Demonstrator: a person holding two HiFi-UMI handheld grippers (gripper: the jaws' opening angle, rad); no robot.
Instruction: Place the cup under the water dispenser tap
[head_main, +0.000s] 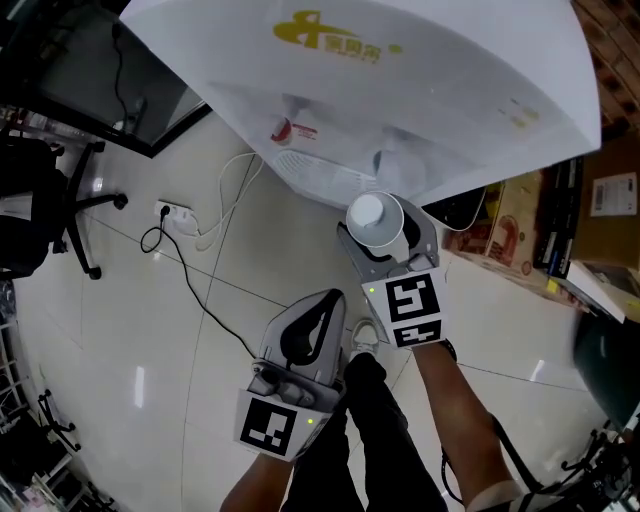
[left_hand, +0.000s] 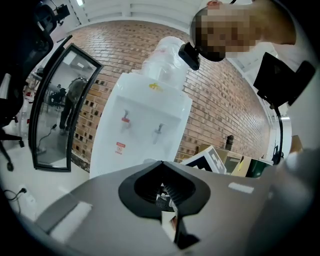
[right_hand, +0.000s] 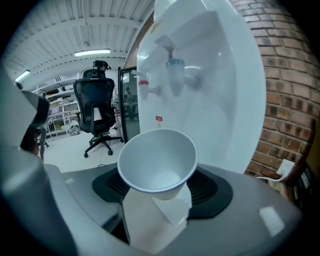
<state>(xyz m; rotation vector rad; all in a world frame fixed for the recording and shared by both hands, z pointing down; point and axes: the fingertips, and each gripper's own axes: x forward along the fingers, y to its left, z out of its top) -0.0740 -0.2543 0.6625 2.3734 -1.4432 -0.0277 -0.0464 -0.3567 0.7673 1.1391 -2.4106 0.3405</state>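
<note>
Head view first: the right tool is clamped on a white paper cup, jaws wide around its lower body, mouth facing up. The cup sits in the air just in front of the water dispenser, near the edge of the drip tray and not under either tap yet. The left tool hangs lower and further out from the dispenser, doing nothing.

Left tool view: jaws together with nothing between them. The dispenser stands a fair way ahead with both taps showing, so this hand looks like a spectator.

Right tool view: the cup is empty and leans back toward the camera instead of standing straight. The blue tap is above and beyond the rim, and the red tap is off to its left.

What I'd worry about: that lean. Set down tilted, it could rock or tip on the tray when the jaws let go. The rim could also clip the spout if it goes in too high. Thin paper dents easily under a hard squeeze (looks fine so far). And drifting left puts it under the red tap, probably the hot one.
</note>
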